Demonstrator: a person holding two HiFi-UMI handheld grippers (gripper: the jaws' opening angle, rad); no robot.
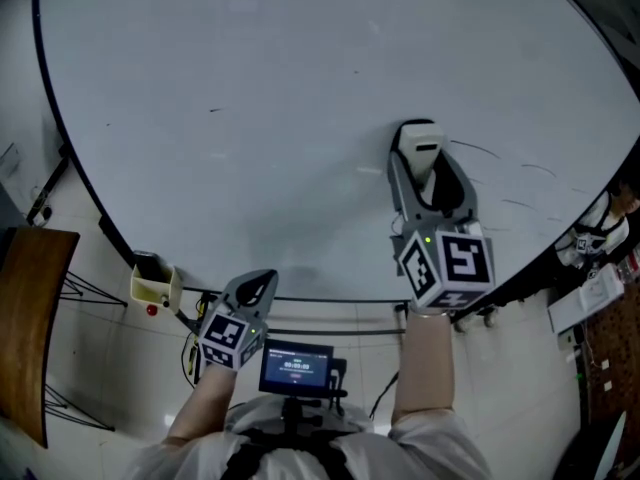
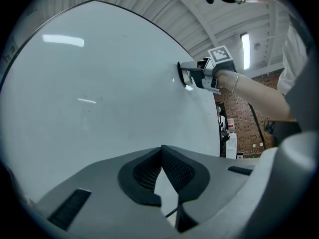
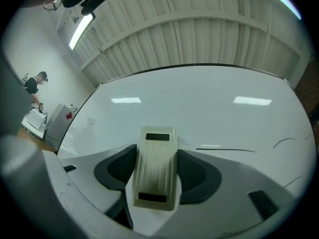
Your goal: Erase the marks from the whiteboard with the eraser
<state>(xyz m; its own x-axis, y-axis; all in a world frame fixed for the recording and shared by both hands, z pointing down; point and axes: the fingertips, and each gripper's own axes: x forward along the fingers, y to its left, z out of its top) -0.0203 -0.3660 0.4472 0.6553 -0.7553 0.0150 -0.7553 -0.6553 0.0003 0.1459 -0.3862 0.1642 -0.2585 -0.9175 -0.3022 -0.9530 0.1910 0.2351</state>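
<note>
Your right gripper (image 3: 157, 156) is clamped on the eraser (image 3: 156, 169), 1 jaw on each long side, with its pale ribbed back facing the camera and its far end meeting the whiteboard (image 1: 250, 118); the left gripper view suggests it is pressed against the surface. For a clean pass, I'd hold the clamp firm so the eraser cannot twist, and lay its face flat on the board rather than riding on 1 edge. The nearest mark is the long thin line (image 3: 227, 150) just to the right of the eraser, with a curved stroke (image 3: 285, 142) farther right and fainter ones near it, so sweep rightward with steady pressure and overlap each pass. A few tiny specks show elsewhere on the board; whether they are ink I cannot tell. Your left gripper (image 1: 250, 293) hangs low by the board's bottom edge, jaws together on nothing, well apart from the work.
</note>
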